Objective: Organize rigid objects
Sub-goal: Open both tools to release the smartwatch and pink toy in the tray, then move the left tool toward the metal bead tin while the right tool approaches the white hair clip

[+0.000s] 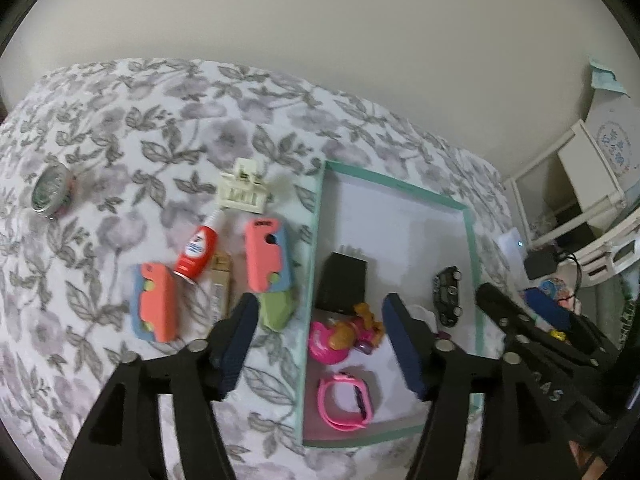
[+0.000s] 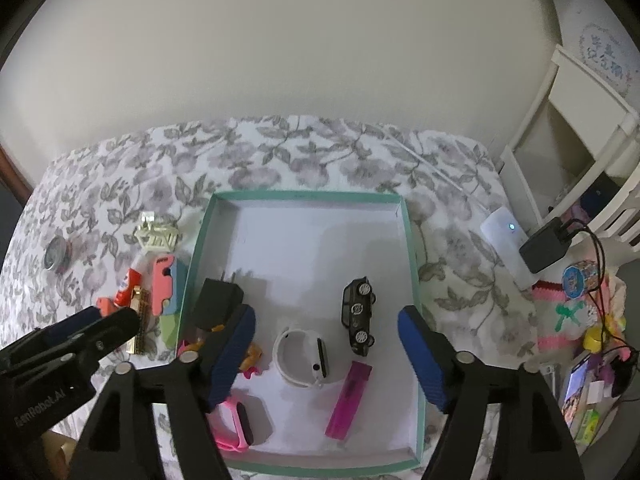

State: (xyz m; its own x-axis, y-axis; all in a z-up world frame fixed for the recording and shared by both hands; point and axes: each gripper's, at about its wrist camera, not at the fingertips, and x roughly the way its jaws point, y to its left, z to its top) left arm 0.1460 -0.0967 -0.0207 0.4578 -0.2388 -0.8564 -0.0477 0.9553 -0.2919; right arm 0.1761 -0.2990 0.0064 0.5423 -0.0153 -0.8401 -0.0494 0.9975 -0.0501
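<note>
Right wrist view looks down on a teal-rimmed tray (image 2: 414, 280) lying on a floral-covered tabletop (image 2: 460, 300) in the middle of the frame. Inside it, a black toy car (image 2: 359, 316) sits right of center, a white smartwatch (image 2: 302, 358) just below and left of it, a magenta lighter (image 2: 349, 400) lower still, a black charger plug (image 2: 218, 300) at the tray's left side, and a pink wristband (image 2: 236, 420) at lower left. The right gripper (image 2: 326, 356) hangs over the tray with its blue pads spread wide and nothing between them.

At the left edge of this frame the left gripper (image 2: 92, 320) reaches in; its opening cannot be judged from here. In the left wrist view the left gripper (image 1: 320, 344) is also wide apart and empty, straddling the tray's left rim above a pink and orange toy (image 1: 344, 336). To the left of the tray, outside it, lie two coral and blue blocks (image 1: 266, 256), a red tube (image 1: 198, 250), a cream hair clip (image 1: 244, 190) and, far upper left, a round tin (image 1: 50, 192).
</note>
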